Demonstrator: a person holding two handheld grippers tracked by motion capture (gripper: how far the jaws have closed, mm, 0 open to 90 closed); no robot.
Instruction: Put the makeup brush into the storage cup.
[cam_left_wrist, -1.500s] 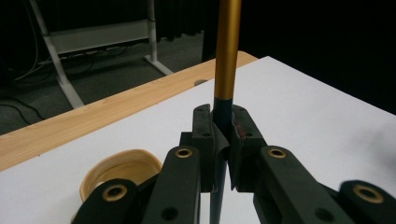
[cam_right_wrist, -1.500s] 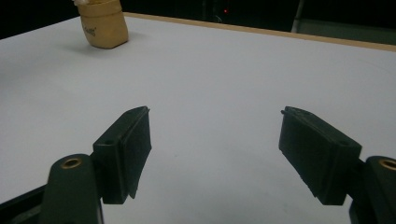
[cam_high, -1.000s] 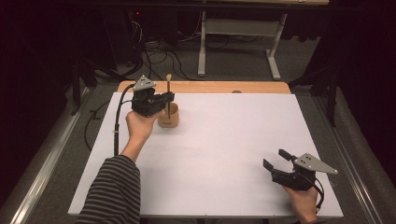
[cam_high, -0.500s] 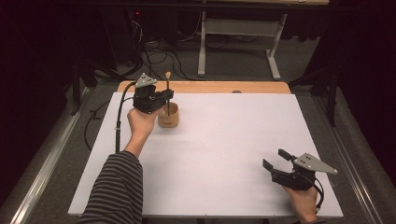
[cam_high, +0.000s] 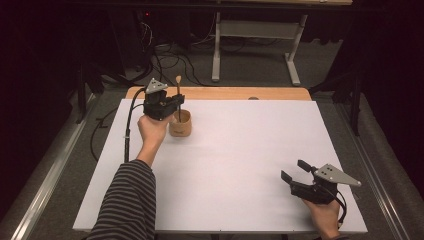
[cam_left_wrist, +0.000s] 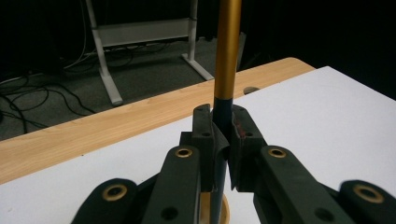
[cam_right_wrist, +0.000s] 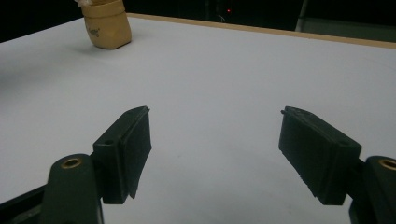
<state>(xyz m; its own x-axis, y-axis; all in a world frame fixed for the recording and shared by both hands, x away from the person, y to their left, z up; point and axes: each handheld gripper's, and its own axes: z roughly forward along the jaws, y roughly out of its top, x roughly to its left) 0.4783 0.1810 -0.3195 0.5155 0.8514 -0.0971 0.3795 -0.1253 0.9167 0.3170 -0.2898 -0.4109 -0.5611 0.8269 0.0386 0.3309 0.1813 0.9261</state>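
Spoon (cam_left_wrist: 227, 56) with a gold-and-dark handle stands upright in the wooden cup (cam_high: 180, 125) at the far left of the white table (cam_high: 240, 165), pinched at its handle by the left gripper (cam_high: 172, 102) (jaws clamped tight). Well apart, the right gripper (cam_high: 295, 171) rests near the front right corner, jaws spread wide, holding nothing.
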